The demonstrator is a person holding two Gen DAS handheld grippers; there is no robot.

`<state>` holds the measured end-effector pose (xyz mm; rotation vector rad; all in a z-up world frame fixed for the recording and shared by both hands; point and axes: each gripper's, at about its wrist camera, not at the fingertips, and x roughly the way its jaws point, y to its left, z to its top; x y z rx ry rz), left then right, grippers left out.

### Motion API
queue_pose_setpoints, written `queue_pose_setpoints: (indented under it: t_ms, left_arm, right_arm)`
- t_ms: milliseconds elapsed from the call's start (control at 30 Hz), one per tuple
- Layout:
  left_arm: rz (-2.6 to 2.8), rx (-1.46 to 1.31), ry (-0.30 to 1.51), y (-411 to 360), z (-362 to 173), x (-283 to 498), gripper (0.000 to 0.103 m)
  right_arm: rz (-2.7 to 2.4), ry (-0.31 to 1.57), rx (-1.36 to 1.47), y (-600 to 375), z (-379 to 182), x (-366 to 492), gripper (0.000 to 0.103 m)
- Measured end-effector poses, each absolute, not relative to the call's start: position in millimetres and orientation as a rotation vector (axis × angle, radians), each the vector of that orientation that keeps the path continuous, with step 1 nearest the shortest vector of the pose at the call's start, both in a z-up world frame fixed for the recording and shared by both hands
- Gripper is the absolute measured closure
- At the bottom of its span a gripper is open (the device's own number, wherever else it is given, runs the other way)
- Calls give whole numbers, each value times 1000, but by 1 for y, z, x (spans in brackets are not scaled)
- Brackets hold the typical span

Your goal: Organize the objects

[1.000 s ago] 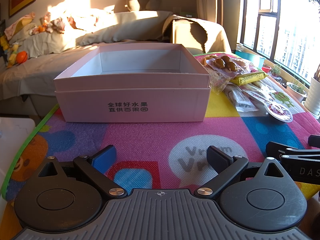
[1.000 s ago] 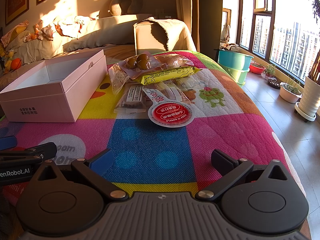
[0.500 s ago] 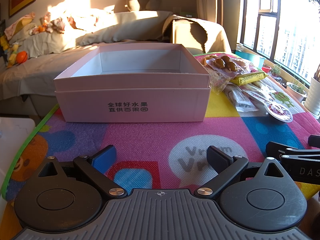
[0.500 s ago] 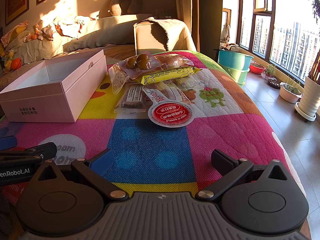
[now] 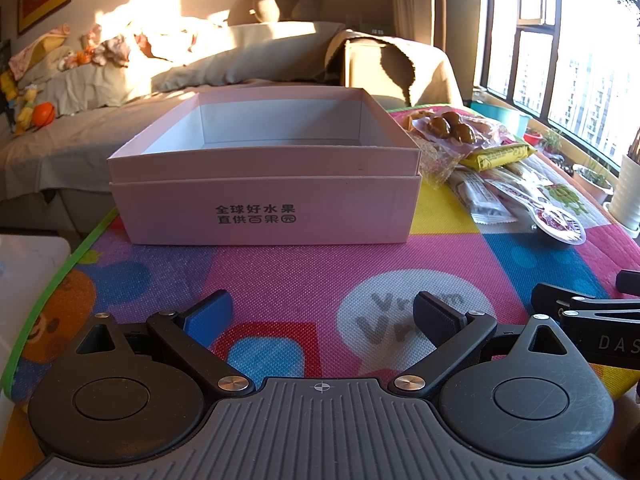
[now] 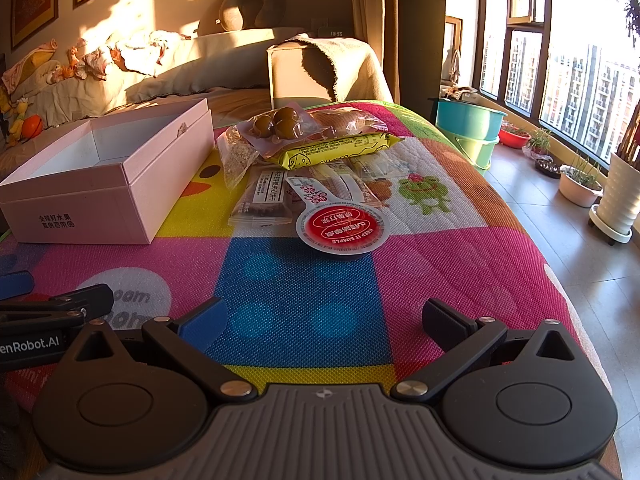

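1. Two grippers rest low over the colourful play mat (image 6: pixel 304 296), side by side, both with fingers spread wide and nothing between them: the left gripper (image 5: pixel 324 312) faces the pink box (image 5: pixel 264 200), the right gripper (image 6: pixel 324 320) faces the pile of snack packets (image 6: pixel 316 160).
2. No packet appears to be in the box yet; what shows of its white inside is bare, though the near floor is hidden behind its front wall. I judge the task to be at its very start, with the first pick not yet begun.
3. The snacks lie just right of the box, overlapping one another: a round red-lidded cup (image 6: pixel 343 228) nearest the right gripper, a clear wrapped bar (image 6: pixel 266 196) beside it, a yellow packet (image 6: pixel 336 150) behind, and a bag of brown round pieces (image 6: pixel 280 124) on top at the back.
4. The next move probably falls to the right gripper, which must go forward to the red-lidded cup, the closest and least covered item.
5. The cup is flat and lies low on the soft mat, so the fingers would need to come in at the rim or its tab, then carry it left over the box wall.
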<state>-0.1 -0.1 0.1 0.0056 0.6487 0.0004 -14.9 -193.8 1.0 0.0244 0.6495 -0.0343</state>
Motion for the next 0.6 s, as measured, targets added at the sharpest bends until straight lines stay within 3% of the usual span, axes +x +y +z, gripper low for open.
queue_pose_setpoints:
  t_ms: [600]
  left_arm:
    - [10, 17, 649, -2, -1, -3, 2]
  right_arm:
    - [-27, 661, 23, -194, 0, -12, 0]
